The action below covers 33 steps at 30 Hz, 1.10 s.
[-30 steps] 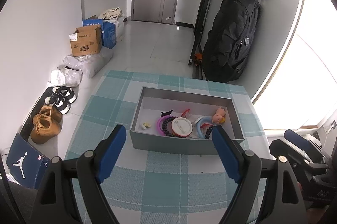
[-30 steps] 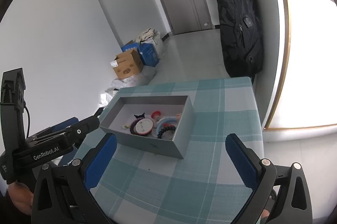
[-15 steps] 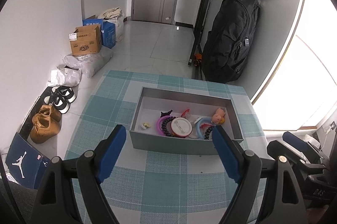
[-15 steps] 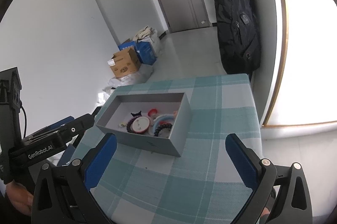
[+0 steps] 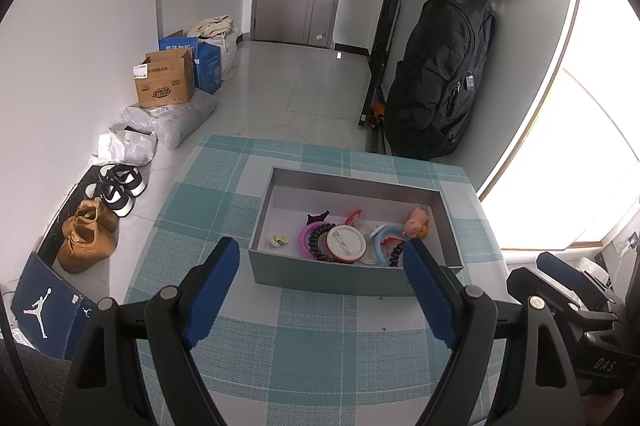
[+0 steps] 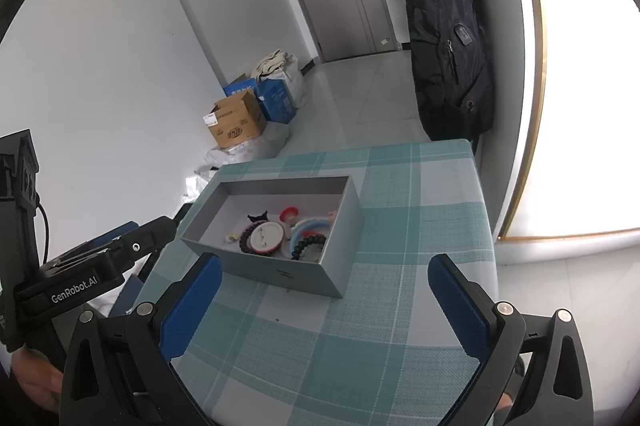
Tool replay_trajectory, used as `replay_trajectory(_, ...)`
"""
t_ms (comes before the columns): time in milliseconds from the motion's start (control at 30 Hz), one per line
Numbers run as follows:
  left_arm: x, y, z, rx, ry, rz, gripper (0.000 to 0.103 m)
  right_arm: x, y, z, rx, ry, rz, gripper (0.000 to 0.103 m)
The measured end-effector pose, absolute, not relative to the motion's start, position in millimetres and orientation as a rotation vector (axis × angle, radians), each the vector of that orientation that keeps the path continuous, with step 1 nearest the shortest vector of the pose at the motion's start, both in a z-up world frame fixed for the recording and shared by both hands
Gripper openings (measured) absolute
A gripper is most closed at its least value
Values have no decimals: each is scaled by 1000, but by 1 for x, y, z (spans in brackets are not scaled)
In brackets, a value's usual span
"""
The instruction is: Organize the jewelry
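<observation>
Grey box (image 5: 352, 276) sitting on checked desk (image 5: 320, 354), holding bracelets, possibly clips; left claw (image 5: 320, 290) and right claw (image 6: 324, 302) hovering wide, empty.

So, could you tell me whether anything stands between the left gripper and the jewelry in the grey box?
Only the near wall of the open-topped grey rectangular box does. The left gripper hangs open over the teal checked tablecloth, short of the box; the jewelry pile lies behind that wall, uncovered from above.
</observation>
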<state>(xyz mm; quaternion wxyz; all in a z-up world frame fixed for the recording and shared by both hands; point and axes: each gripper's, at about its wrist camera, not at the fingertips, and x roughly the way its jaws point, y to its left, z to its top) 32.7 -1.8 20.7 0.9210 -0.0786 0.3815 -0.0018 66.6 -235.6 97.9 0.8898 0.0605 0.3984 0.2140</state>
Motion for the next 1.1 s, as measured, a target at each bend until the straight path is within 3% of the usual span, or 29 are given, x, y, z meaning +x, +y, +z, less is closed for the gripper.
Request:
replay_trajectory(1033,31,0,20,-212,783,-64,81,67,-236,96,125,838,429,103)
replay_trajectory(1100,33,0,19,-220,789,-68,86,68,-236,96,124,839,428,103)
